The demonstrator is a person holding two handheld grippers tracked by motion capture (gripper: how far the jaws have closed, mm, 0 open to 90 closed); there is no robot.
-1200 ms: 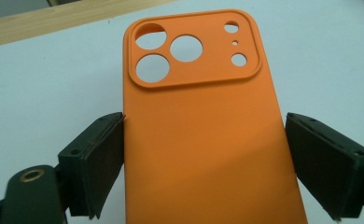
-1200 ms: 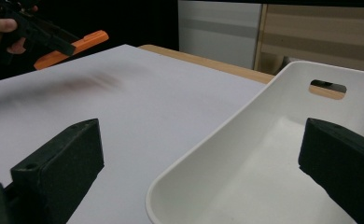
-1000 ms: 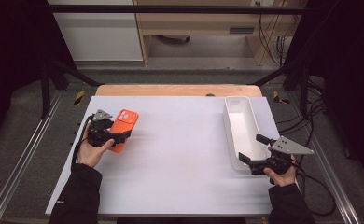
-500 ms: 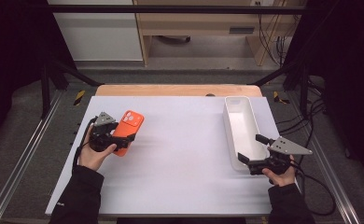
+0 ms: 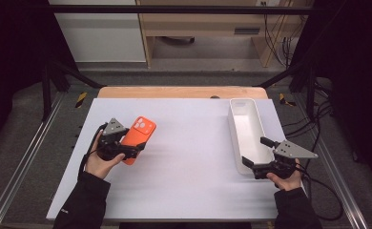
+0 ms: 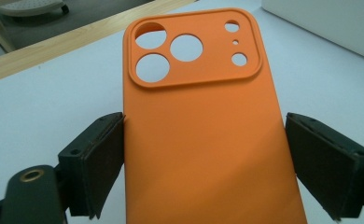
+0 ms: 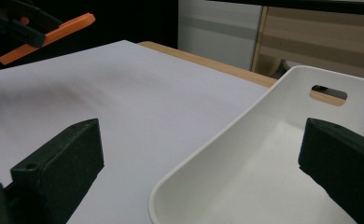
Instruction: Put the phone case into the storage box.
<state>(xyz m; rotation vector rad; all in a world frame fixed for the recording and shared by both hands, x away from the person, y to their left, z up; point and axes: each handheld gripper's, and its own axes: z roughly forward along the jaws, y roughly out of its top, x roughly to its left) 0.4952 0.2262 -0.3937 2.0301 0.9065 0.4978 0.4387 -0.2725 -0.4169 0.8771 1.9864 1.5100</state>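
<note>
Left gripper view showed an orange phone case [image 6: 203,126], matte and smooth, back face up, with a raised camera block pierced by three large round holes and three small ones. It was clamped by its long edges in the left gripper [image 5: 127,151], above the table's [image 5: 189,191] left half. Right gripper [image 5: 256,152] stood wide, straddling the white tray's [image 5: 245,129] near end.
</note>
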